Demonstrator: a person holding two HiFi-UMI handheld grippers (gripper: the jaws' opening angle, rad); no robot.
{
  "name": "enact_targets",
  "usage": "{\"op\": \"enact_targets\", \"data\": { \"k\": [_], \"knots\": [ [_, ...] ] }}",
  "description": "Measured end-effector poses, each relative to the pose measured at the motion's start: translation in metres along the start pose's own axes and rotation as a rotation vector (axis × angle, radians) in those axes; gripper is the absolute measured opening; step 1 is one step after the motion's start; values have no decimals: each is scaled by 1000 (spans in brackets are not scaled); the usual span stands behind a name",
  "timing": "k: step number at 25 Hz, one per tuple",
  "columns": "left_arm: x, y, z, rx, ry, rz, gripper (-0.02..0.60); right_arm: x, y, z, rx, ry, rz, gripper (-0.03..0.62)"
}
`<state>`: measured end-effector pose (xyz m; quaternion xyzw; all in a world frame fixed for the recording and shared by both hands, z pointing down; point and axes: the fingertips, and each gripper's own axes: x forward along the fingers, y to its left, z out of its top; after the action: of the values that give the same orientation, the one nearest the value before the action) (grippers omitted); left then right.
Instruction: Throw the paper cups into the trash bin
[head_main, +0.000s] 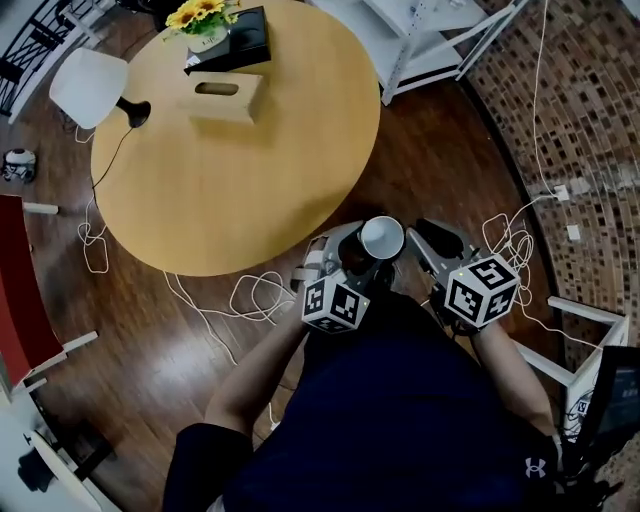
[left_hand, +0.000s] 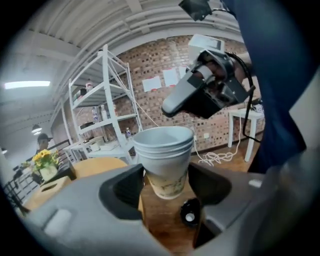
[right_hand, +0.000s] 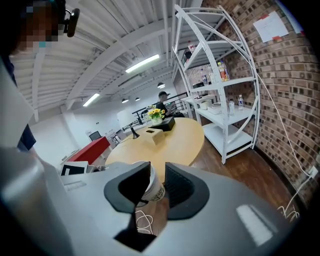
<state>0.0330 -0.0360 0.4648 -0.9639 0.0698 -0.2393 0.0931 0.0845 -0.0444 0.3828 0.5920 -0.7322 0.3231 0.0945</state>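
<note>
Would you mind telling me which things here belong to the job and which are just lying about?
Job: stacked paper cups, left gripper clamped on them, right gripper open.
Lying about: tissue box, flowers, lamp, white shelving, floor cables.

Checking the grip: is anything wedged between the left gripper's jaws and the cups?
Nothing visible. The cups sit directly between the left gripper's jaws, which touch their sides. The right gripper, open, is beside them.

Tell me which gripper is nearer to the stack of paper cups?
Left. The left gripper grips the paper cups between its fingers; the right gripper sits close beside them, open.
</note>
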Motion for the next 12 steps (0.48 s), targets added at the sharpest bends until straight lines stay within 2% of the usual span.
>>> {"op": "enact_targets", "data": {
  "k": [4,6,10,12],
  "knots": [
    [10,-13,2,122,19,-49,282,2,-5,-27,23,89,9,104],
    [14,-20,5,175,30,-78,282,2,-12,-38,33,132,-15,104],
    [20,-31,5,228,53,-130,282,4,-27,-59,79,222,-68,97],
    [21,-36,3,252,61,-142,281,5,-30,-68,94,258,-78,62]
  ]
}}
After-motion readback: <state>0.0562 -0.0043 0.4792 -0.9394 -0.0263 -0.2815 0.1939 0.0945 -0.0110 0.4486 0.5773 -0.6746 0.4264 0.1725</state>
